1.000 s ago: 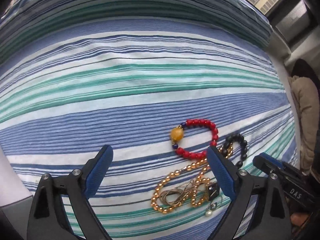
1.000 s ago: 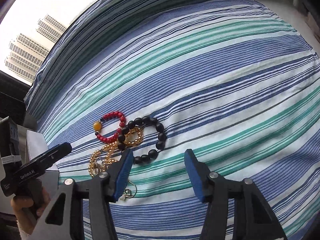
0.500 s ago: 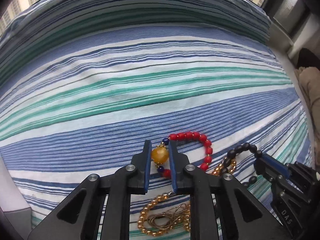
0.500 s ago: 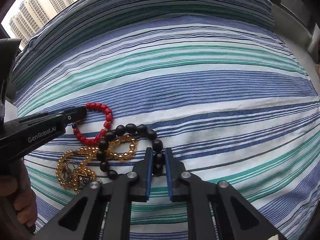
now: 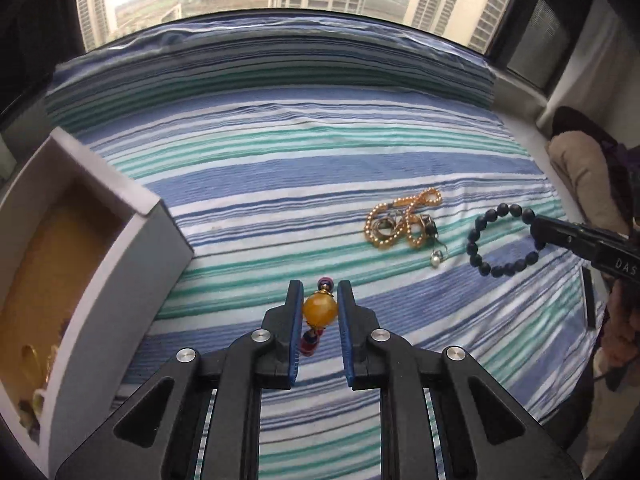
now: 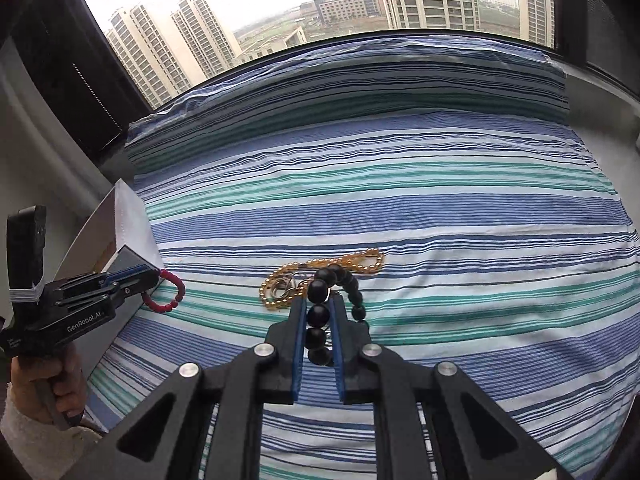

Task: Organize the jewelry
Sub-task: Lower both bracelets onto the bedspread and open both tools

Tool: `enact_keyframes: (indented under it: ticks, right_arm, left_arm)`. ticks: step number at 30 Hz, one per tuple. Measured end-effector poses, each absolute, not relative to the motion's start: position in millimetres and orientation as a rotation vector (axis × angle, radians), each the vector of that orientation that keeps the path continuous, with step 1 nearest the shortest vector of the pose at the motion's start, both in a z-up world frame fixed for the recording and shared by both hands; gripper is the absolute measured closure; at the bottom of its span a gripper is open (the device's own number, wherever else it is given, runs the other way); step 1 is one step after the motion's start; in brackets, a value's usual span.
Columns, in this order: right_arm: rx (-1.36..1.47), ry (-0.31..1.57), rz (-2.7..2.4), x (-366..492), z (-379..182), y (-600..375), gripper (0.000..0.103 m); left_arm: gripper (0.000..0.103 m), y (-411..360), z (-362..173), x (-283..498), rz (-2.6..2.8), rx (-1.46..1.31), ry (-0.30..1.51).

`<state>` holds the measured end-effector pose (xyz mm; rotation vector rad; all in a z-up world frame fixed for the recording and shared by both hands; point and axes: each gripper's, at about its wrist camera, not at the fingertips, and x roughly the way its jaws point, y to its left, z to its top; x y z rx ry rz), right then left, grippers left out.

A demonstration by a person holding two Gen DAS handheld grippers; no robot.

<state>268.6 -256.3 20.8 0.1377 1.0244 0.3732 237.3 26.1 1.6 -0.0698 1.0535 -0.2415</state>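
Observation:
My left gripper (image 5: 319,294) is shut on the amber bead of the red bead bracelet (image 5: 319,309) and holds it above the striped cloth; the bracelet's red loop (image 6: 170,292) hangs from it in the right wrist view. My right gripper (image 6: 319,306) is shut on the black bead bracelet (image 6: 318,314), lifted off the cloth; it also shows in the left wrist view (image 5: 494,268). A gold bead chain tangled with rings and an earring (image 5: 402,222) lies on the cloth between the grippers, also in the right wrist view (image 6: 320,270).
An open white box with a tan lining (image 5: 84,264) stands at the left edge of the striped cloth (image 5: 320,168), with small pieces in its near end. A window with tower blocks is behind. A beige and dark cushion (image 5: 584,168) lies at the right.
Both grippers closed on their bracelets about half a second ago and have since lifted them. The red bracelet has moved left toward the box; the black one is pulled right, off the gold chain.

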Motion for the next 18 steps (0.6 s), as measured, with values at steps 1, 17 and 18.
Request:
enact_keyframes:
  ticks: [1, 17, 18]
  right_arm:
    - [0.143, 1.026, 0.410, 257, 23, -249, 0.091]
    - [0.319, 1.245, 0.314, 182, -113, -265, 0.088]
    - [0.322, 1.233, 0.287, 179, -112, -273, 0.083]
  left_arm:
    - [0.088, 34, 2, 219, -0.250, -0.079, 1.063]
    - [0.035, 146, -111, 111, -0.040, -0.261, 1.162]
    - [0.028, 150, -105, 105, -0.029, -0.251, 1.132]
